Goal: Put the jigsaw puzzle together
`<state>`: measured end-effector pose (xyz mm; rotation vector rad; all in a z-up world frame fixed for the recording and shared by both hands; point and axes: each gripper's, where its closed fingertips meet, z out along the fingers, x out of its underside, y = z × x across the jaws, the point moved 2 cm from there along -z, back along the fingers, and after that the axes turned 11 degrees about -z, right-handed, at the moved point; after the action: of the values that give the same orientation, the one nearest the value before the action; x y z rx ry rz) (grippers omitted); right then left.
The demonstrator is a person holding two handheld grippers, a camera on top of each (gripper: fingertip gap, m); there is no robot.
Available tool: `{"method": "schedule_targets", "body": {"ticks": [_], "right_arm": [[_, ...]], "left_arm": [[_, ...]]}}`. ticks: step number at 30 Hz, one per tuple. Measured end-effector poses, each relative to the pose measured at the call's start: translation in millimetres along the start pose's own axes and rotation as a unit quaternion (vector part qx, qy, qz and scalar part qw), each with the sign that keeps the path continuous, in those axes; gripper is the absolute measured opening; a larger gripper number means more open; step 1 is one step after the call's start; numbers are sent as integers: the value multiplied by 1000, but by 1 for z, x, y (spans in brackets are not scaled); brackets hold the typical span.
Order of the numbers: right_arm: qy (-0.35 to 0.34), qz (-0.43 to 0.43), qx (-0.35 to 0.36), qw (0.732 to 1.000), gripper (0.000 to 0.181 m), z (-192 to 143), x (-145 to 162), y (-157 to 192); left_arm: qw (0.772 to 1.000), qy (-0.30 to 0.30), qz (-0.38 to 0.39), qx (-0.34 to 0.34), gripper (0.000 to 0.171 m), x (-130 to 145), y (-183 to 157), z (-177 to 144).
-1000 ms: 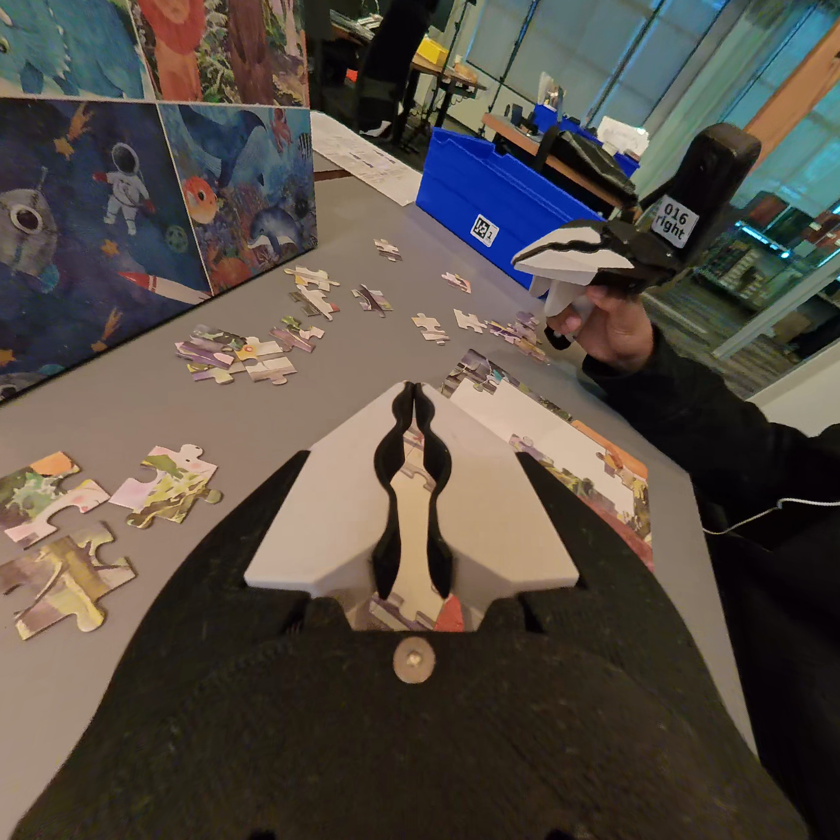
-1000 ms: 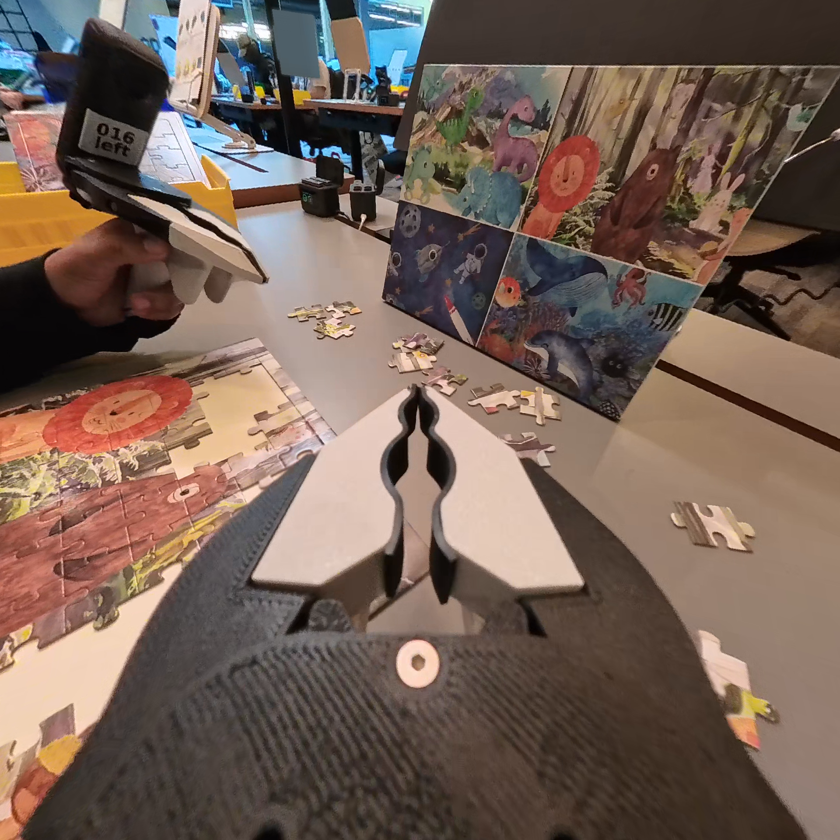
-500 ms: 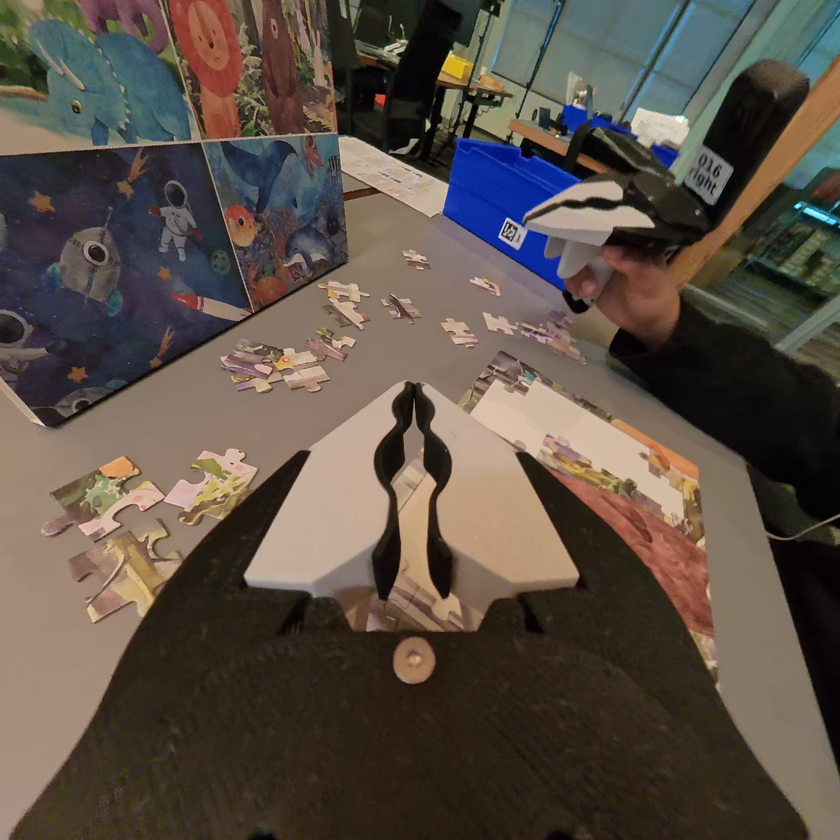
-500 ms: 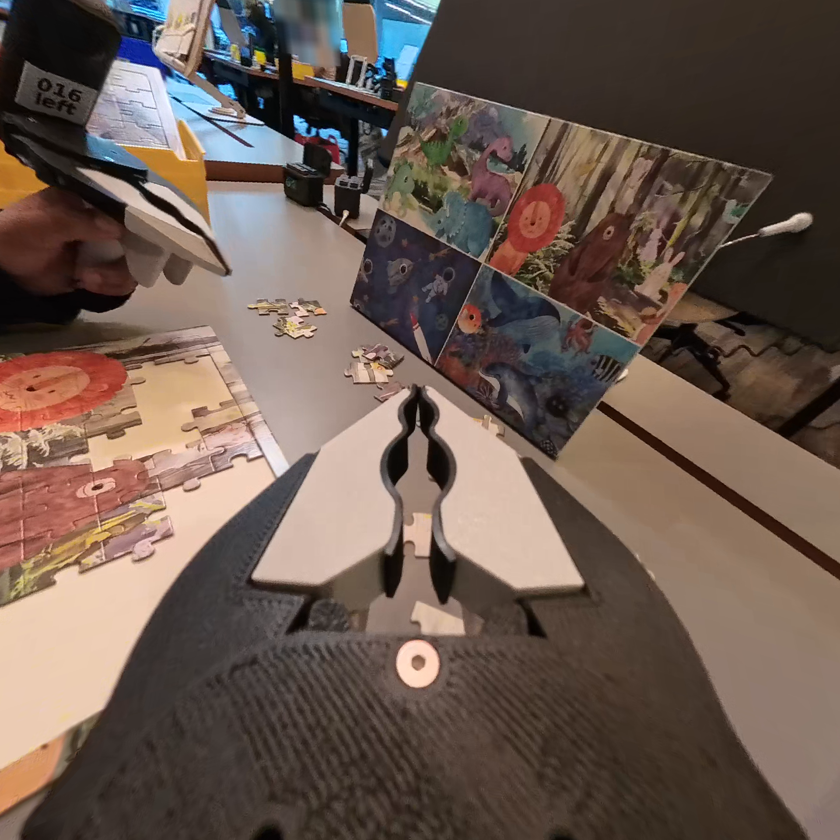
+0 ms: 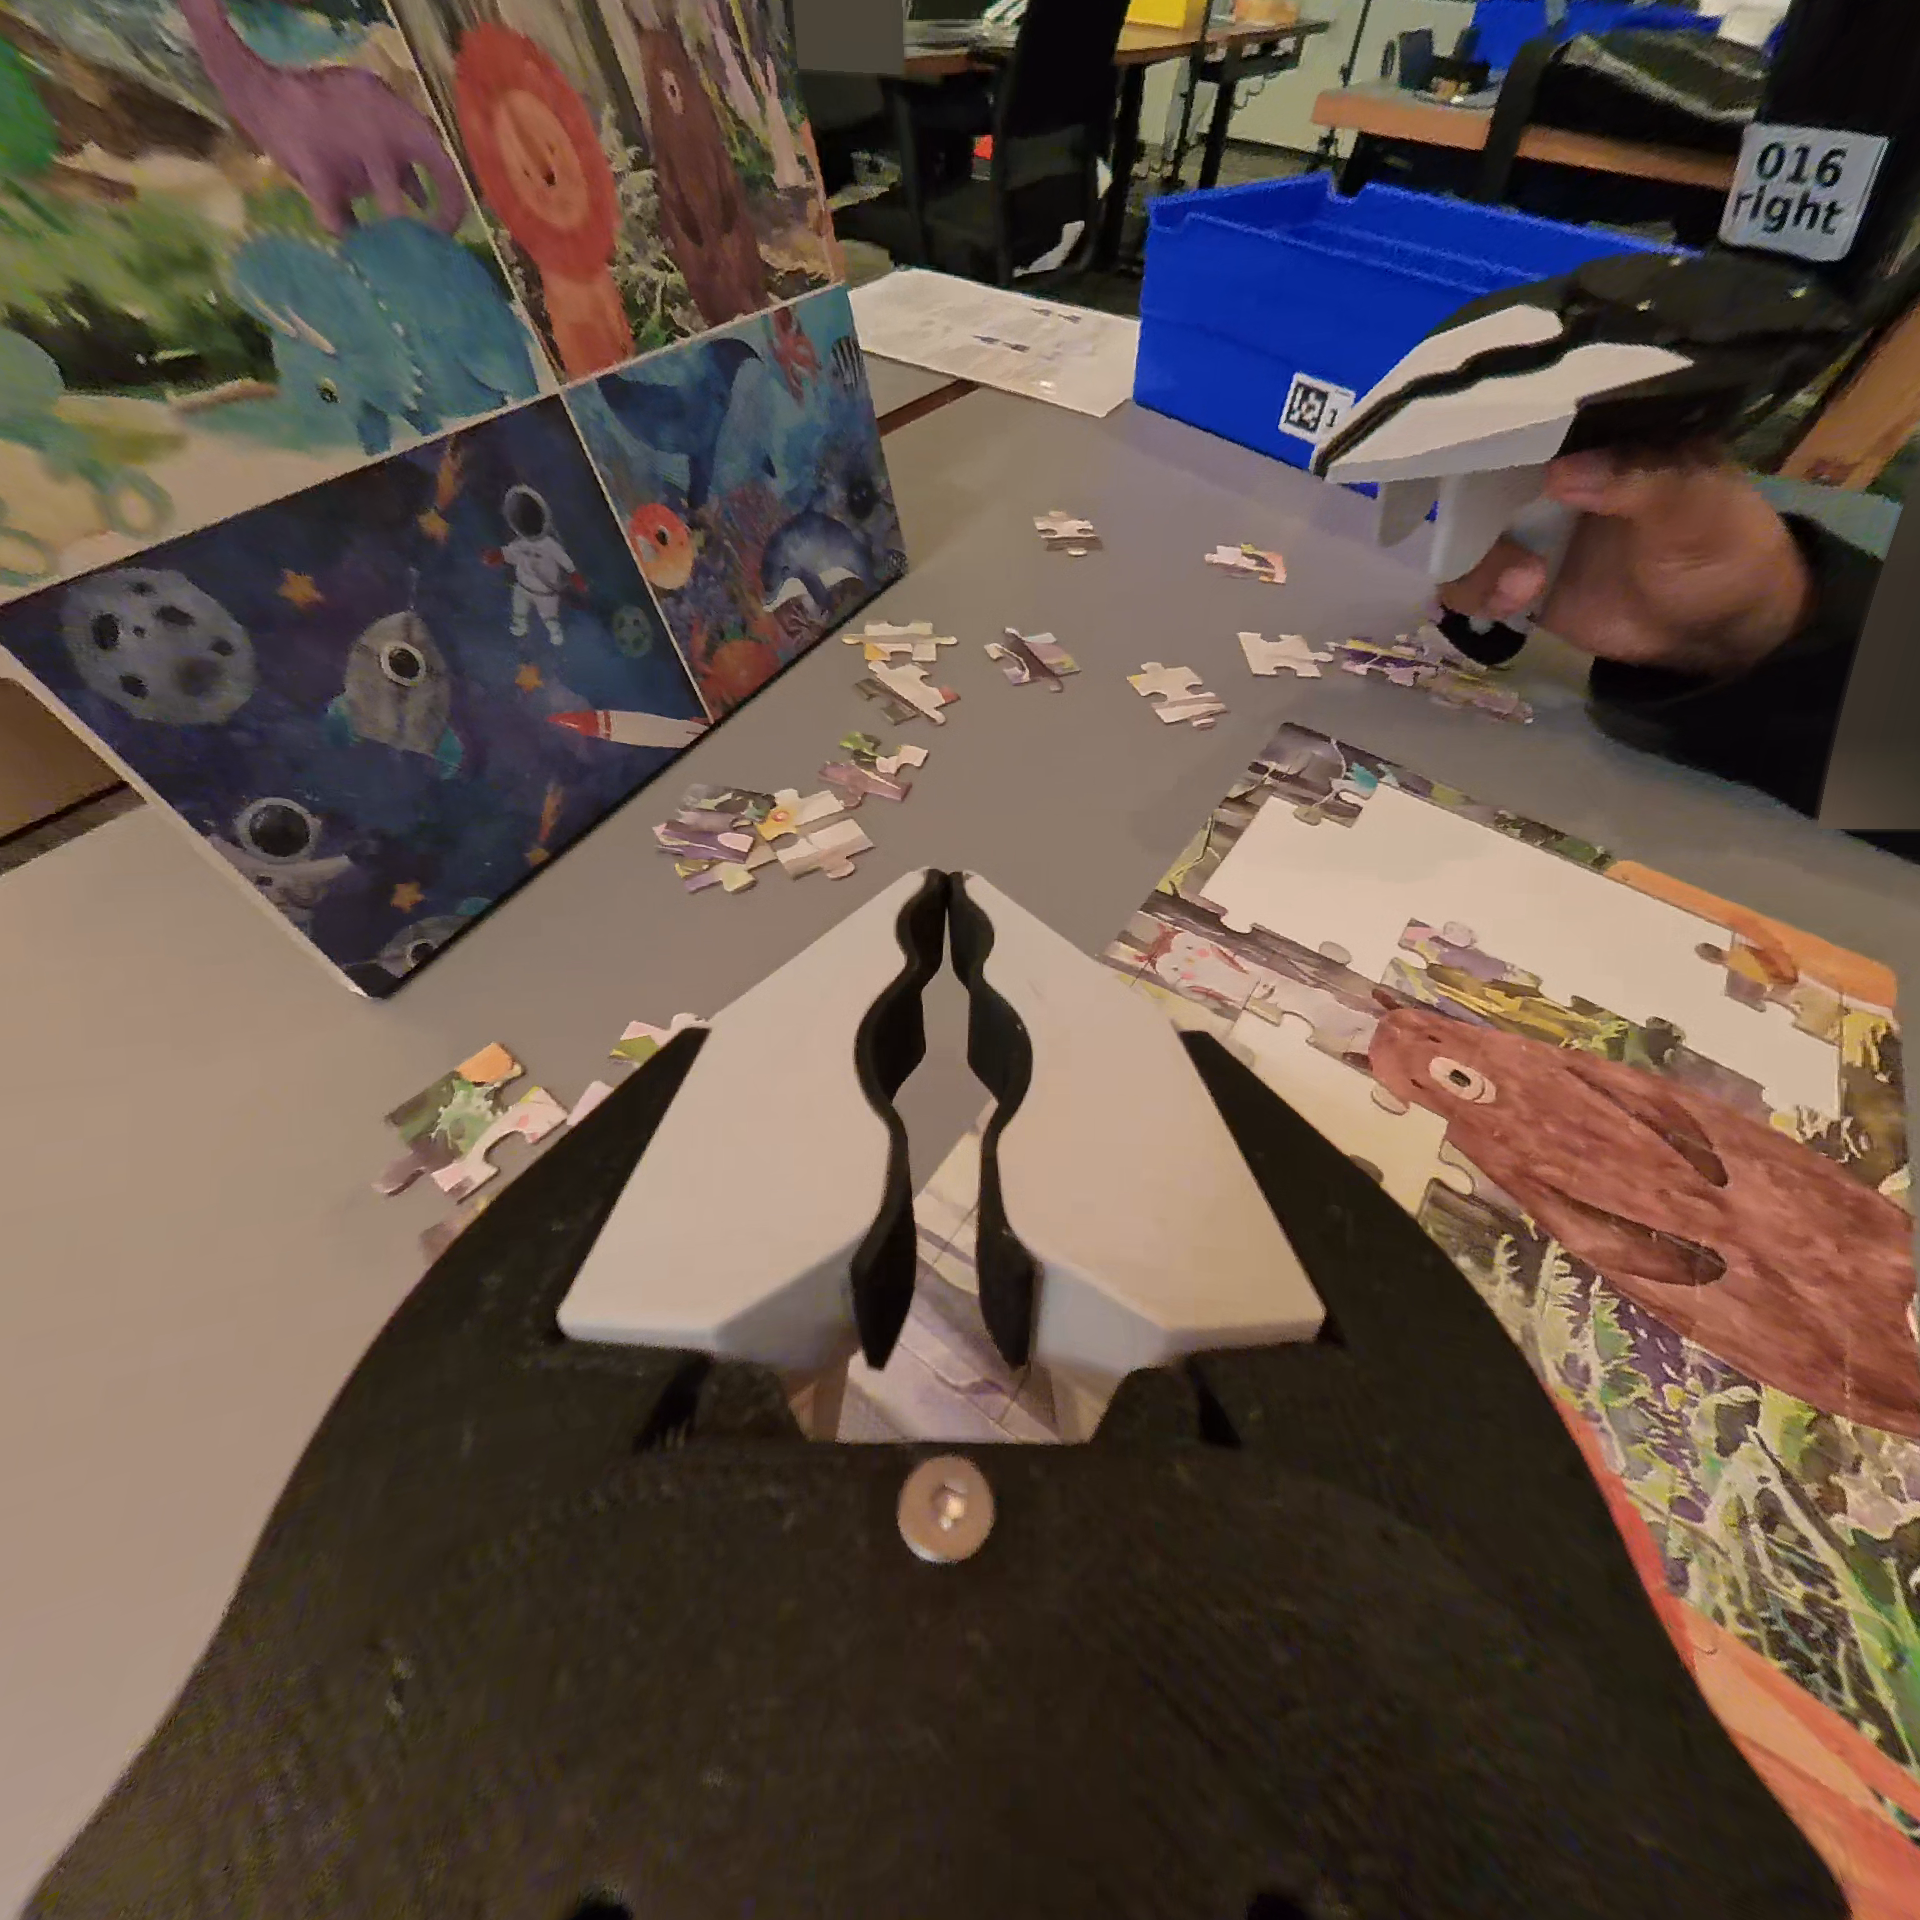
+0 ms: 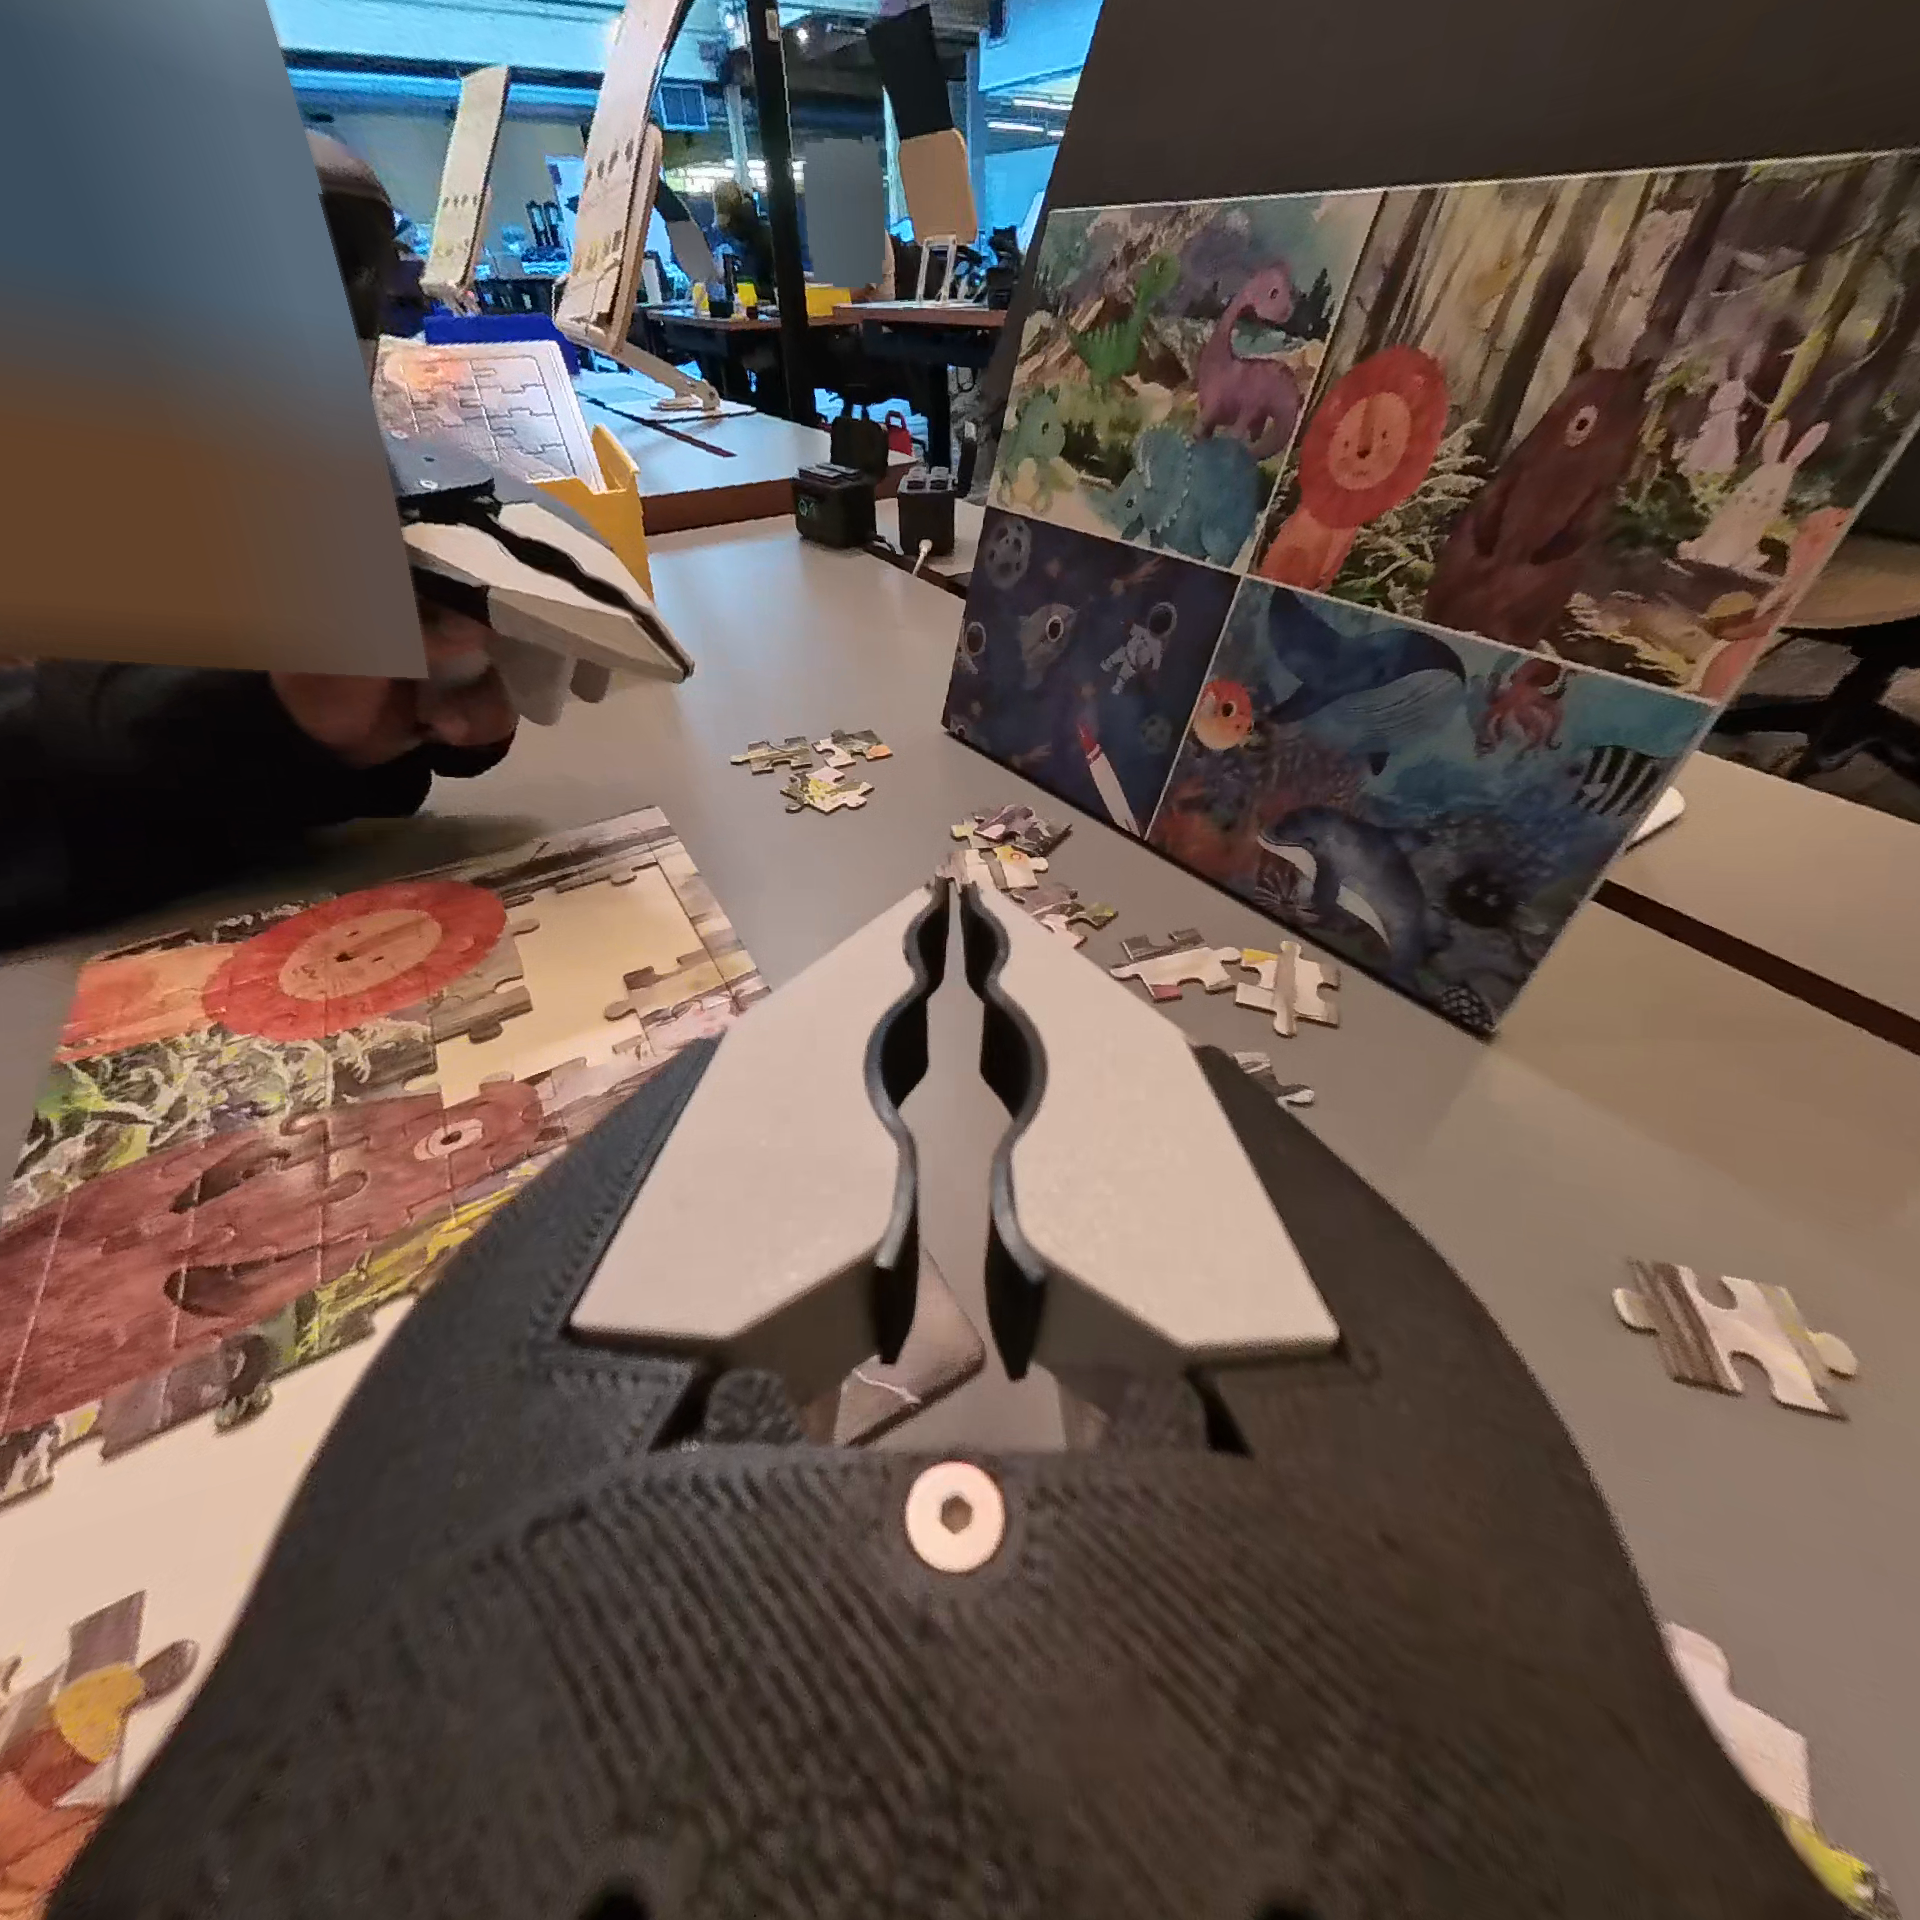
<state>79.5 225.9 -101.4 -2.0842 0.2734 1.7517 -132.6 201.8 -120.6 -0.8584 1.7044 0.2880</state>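
Observation:
The partly built puzzle [image 5: 1621, 1143], with a brown bear and a red lion, lies flat on the grey table [image 5: 187, 1195]. It also shows in the right wrist view [image 6: 291, 1049]. White gaps remain in its upper part. Loose pieces [image 5: 769, 836] lie scattered beyond it, and more sit at the left [image 5: 473, 1127]. My left gripper [image 5: 948, 885] is shut and empty, above the puzzle's left edge. My right gripper [image 6: 956, 896] is shut and empty, above the puzzle's right edge. Loose pieces [image 6: 1226, 971] lie ahead of it, and a single piece [image 6: 1735, 1351] lies to its right.
A propped picture board [image 5: 416, 540] with four scenes stands behind the pieces, also in the right wrist view [image 6: 1455, 582]. A blue bin [image 5: 1299, 301] and a paper sheet [image 5: 997, 332] lie at the far side. A yellow bin [image 6: 613, 499] sits behind the left gripper [image 6: 665, 665]. The grippers' ends are close to 20 cm from one another. Both grippers' tips are roughly 20 cm from the partly built puzzle [image 5: 1621, 1143]. It turns up in the right wrist view [image 6: 278, 1222] as well. My right gripper is the nearer one to the single piece [image 6: 1735, 1351]: about 20 cm, against 35 cm. The left camera catches it too, in the left wrist view [image 5: 1080, 529].
Both grippers have shifted above the table and stay shut. The left one has swung left toward the picture board. The right one swung away and came back over the puzzle's edge. No piece has moved.

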Motion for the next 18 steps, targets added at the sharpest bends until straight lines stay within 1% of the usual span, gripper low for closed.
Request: {"method": "schedule_targets", "body": {"ticks": [3,7,13,18], "right_arm": [[-1,12,1,1000,0,-2,1,-3],[-1,19,12,1000,1,-5,2,-9],[-10,27,33,999,0,-11,-1,-19],[-14,42,27,999,1,-10,0,-18]], "left_arm": [[1000,14,0,8,0,6,-2,3],[999,42,13,0,0,14,0,7],[999,45,15,5,0,15,-4,8],[998,56,7,14,0,21,-5,12]]}}
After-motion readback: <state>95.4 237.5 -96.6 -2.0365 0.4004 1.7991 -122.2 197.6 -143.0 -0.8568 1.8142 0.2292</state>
